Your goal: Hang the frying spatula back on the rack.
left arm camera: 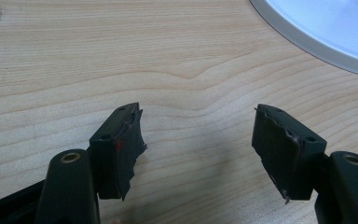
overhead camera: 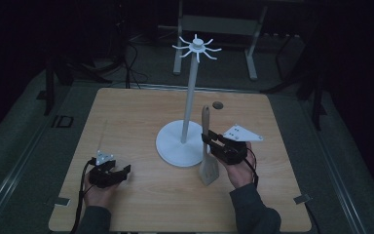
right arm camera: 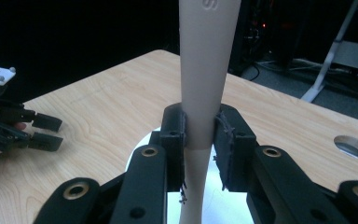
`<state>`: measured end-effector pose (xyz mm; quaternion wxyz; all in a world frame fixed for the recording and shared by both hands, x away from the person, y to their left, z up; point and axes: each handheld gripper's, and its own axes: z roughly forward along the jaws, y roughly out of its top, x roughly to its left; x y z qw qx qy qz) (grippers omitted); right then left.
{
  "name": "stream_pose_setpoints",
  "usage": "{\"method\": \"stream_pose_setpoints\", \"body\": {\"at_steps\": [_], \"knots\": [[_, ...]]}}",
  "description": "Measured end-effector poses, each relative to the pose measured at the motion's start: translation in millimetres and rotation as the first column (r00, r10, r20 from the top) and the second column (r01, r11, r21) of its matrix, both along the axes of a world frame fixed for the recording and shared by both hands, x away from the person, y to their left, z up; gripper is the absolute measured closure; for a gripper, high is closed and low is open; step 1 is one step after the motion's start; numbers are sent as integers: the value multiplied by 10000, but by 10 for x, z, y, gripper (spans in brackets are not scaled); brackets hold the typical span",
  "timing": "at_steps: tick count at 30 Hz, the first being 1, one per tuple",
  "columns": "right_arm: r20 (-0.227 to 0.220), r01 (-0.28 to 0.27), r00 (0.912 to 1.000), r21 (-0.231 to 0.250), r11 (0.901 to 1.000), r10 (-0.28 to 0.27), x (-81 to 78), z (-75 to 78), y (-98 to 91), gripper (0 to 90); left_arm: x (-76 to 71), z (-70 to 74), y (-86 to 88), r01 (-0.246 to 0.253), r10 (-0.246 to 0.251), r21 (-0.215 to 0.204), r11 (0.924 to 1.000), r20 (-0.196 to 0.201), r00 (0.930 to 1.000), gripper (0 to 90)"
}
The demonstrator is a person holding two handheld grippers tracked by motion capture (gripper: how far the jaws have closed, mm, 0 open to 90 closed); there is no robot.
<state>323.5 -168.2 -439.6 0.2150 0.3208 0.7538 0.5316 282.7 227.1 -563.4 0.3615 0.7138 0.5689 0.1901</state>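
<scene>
A beige spatula (overhead camera: 208,168) stands nearly upright with its blade low by the tabletop and its handle (right arm camera: 205,56) pointing up. My right gripper (overhead camera: 207,139) is shut on the handle's lower part, just right of the white hook stand (overhead camera: 190,97). The stand has a round base (overhead camera: 175,146) and a ring of hooks (overhead camera: 196,47) at the top. In the right gripper view the pads (right arm camera: 175,135) press the handle from both sides. My left gripper (overhead camera: 123,171) rests low at the table's front left, open, with bare wood between its fingers (left arm camera: 121,149).
The wooden table (overhead camera: 136,112) has a round hole (overhead camera: 218,105) behind the stand. A corner of the stand's base (left arm camera: 331,28) lies ahead of the left gripper. Metal frame legs (overhead camera: 251,53) and cables stand on the dark floor beyond the table.
</scene>
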Motion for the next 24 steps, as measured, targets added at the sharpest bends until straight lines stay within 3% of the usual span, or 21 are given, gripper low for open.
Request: {"method": "stream_pose_setpoints", "body": {"at_steps": [24], "knots": [[295, 5, 9996, 596, 9982, -23, 28, 77, 3, 743, 3, -3, 0, 19, -19, 11, 10000, -12, 10000, 334]]}}
